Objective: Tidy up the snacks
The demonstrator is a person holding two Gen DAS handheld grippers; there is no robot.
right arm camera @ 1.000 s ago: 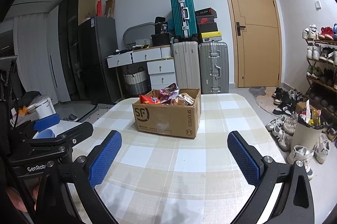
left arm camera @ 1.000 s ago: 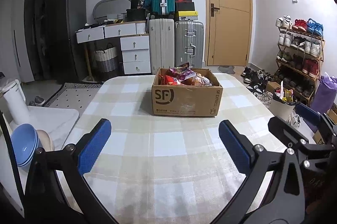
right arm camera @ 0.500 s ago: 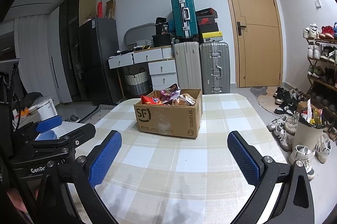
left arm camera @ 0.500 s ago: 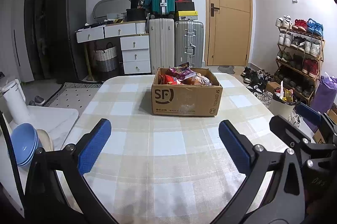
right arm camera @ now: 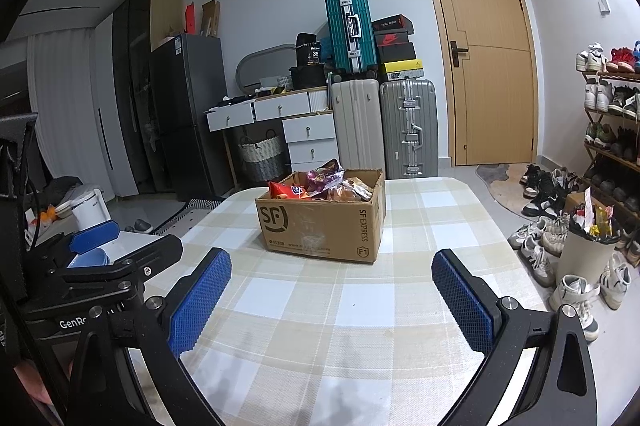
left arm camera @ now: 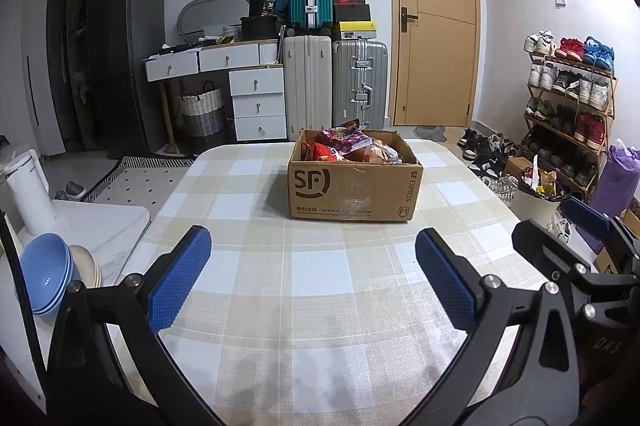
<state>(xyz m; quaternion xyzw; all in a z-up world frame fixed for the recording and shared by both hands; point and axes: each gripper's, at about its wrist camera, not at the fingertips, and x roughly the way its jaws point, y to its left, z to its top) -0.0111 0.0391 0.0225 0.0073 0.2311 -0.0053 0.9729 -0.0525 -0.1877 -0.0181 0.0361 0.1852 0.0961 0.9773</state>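
An open brown cardboard box [left arm camera: 354, 191] [right arm camera: 322, 226] marked SF stands on the far half of the checked table [left arm camera: 320, 306] [right arm camera: 320, 326]. It holds several snack bags [left arm camera: 344, 145] [right arm camera: 324, 181], red, purple and orange. My left gripper [left arm camera: 312, 270] hovers open over the near table, well short of the box, with nothing between its blue pads. My right gripper [right arm camera: 330, 294] is also open and empty, at a similar distance from the box. Each gripper shows at the edge of the other's view.
Left of the table a low white surface carries stacked blue bowls [left arm camera: 42, 272] and a white kettle [left arm camera: 28, 185]. On the right stand a white bin [right arm camera: 588, 254], loose shoes [right arm camera: 536, 258] and a shoe rack [left arm camera: 568, 105]. Suitcases [left arm camera: 332, 85] and drawers line the back wall.
Both views have shifted only slightly; the box sits a touch nearer in the frames. Both grippers stay open and empty.
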